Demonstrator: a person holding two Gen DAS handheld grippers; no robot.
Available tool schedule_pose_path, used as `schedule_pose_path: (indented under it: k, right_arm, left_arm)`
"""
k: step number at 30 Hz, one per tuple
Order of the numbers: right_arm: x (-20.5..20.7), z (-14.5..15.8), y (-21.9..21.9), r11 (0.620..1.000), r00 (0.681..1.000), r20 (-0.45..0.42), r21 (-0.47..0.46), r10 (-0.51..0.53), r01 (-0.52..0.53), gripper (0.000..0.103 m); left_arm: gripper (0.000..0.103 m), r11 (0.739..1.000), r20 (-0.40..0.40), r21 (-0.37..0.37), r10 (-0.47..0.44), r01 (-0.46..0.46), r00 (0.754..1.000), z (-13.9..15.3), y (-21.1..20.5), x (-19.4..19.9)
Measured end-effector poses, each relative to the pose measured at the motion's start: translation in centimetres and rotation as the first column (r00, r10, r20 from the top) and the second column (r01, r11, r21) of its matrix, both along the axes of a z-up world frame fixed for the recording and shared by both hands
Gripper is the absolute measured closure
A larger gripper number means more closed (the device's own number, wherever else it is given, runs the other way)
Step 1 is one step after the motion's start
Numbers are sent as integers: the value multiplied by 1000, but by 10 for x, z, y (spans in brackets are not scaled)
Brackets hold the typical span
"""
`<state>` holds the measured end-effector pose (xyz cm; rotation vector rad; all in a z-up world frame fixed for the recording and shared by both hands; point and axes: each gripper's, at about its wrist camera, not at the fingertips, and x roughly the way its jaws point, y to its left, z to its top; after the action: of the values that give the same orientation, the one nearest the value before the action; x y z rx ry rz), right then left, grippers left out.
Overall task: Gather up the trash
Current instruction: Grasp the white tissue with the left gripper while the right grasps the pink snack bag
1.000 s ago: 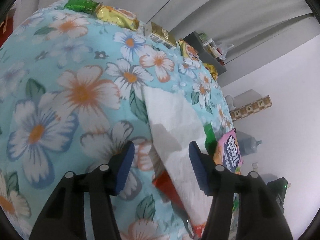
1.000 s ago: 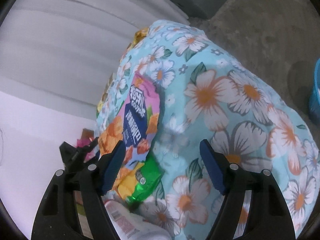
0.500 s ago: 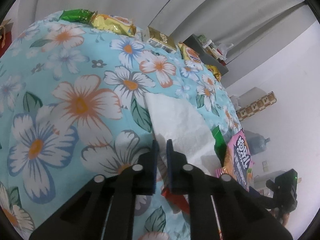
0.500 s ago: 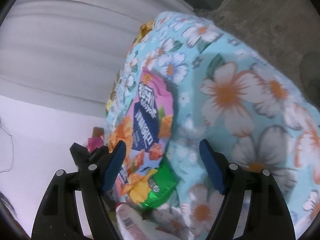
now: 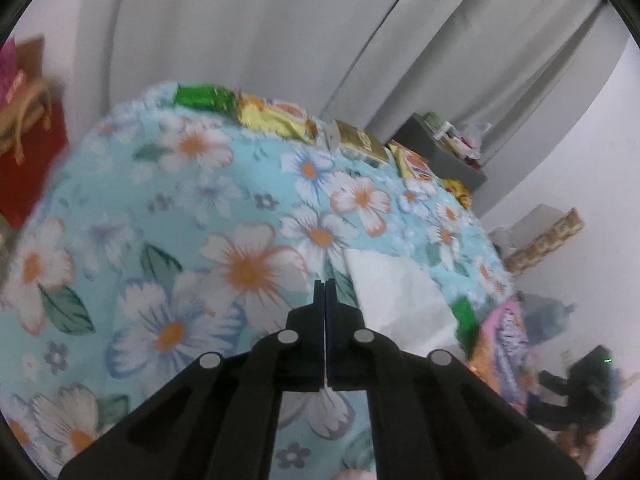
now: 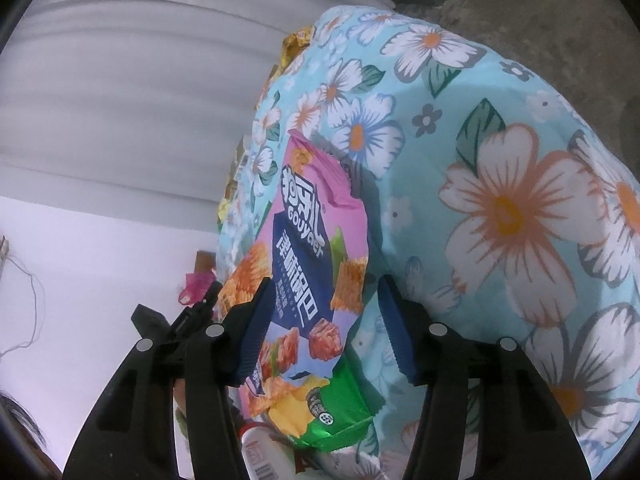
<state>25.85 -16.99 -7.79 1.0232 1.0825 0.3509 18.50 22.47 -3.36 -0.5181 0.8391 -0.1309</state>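
My left gripper [image 5: 325, 286] is shut with nothing visible between its fingers, raised above the floral tablecloth [image 5: 192, 240]. A white paper napkin [image 5: 396, 304] lies flat just right of it. My right gripper [image 6: 324, 308] is open, its fingers on either side of a pink snack bag [image 6: 316, 240] lying on the cloth. A green snack wrapper [image 6: 336, 412] lies under the bag's near end. The pink bag [image 5: 506, 344] and green wrapper [image 5: 466, 322] also show at the right in the left wrist view.
Several snack packets, green [image 5: 204, 96], yellow [image 5: 272, 118] and a gold box [image 5: 360, 142], line the table's far edge. A red gift bag [image 5: 28, 148] stands at the left. Grey curtains hang behind. The concrete floor [image 6: 560, 12] lies beyond the table.
My left gripper closed from open without holding the napkin, then lifted and drew back left of it. My right gripper moved forward so its fingers straddle the pink bag.
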Motion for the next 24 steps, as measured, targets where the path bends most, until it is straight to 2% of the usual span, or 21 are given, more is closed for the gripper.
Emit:
schedule_pose_path:
  k: [3,4,8,11,16,20,24]
  right_arm:
    - [-2,-1,-2,1000,1000,1,6,3,-3,53]
    - [-2,-1,-3,1000,1000,1,5,2,-2,53]
    - [-4,-2,-4,1000,1000,2,6,2,-2,53]
    - [-6,-2,-5,1000,1000,2,10,5,-5,53]
    - [-7,-2,-5,1000,1000,-1,13,8,-8,54]
    - [-7,-3,-5,1000,1000,0,16,6,-6,54]
    - [-8,-3,-5,1000,1000,1,16,6,-6,55]
  left_arm:
    - [97,993,-33,-90,-73,70,997,-6,-5,3]
    - [92,989,-46,-118,-92,86,995,-9,-7,6]
    - [84,963,-131,-237,-162,128,978,-24,-16,19]
    - [84,955,-169,-273,-167,117,971,-33,-19,23]
    - [83,932,-180,-350,-169,98,969,-38,-13,23]
    - [73,905,-180,-415,-181,93,967,-40,-6,17]
    - [63,896,-176,-432,-193,100,965,-38,-5,14]
